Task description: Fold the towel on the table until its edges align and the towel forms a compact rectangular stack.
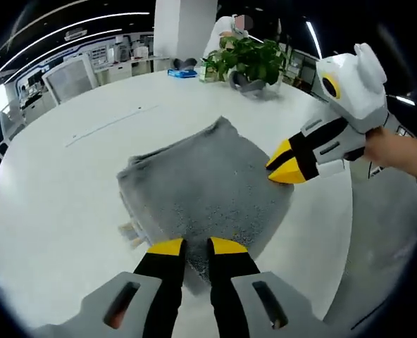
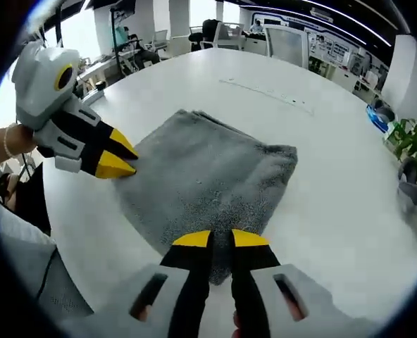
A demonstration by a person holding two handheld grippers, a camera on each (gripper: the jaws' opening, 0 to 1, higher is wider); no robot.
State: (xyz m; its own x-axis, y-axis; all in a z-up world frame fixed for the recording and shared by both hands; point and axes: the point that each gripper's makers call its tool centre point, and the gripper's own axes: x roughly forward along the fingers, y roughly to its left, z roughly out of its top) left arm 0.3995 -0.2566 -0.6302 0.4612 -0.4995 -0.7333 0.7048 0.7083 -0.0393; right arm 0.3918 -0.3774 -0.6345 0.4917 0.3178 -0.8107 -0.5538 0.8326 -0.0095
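Gray towel (image 1: 205, 186) folded into a thick, soft pad, flat on the round white table (image 1: 60, 211), near the table's edge. Layers showing along one side of the towel, not quite lined up.

Left gripper (image 1: 197, 246) at one corner of the towel, yellow tips close together with a thin gap, a bit of gray cloth between them. Cannot tell if pinching the towel or just resting over it. In the right gripper view, same gripper (image 2: 120, 160) at the towel's (image 2: 208, 179) side, tips together, touching the cloth edge, a hand (image 2: 8, 144) with a bracelet behind it.

Right gripper (image 2: 220, 239) at another corner of the towel, yellow tips near each other, small gap, cloth under them. Cannot tell if gripping. In the left gripper view, same gripper (image 1: 284, 167) at the towel's side, tips nearly closed at the cloth edge, a hand (image 1: 399, 151) holding it.

Far past the towel, across the table (image 2: 335, 162): green plant (image 1: 247, 58), blue thing (image 1: 182, 72) beside the plant. Beyond the table, office chairs (image 1: 71, 77) and desks.
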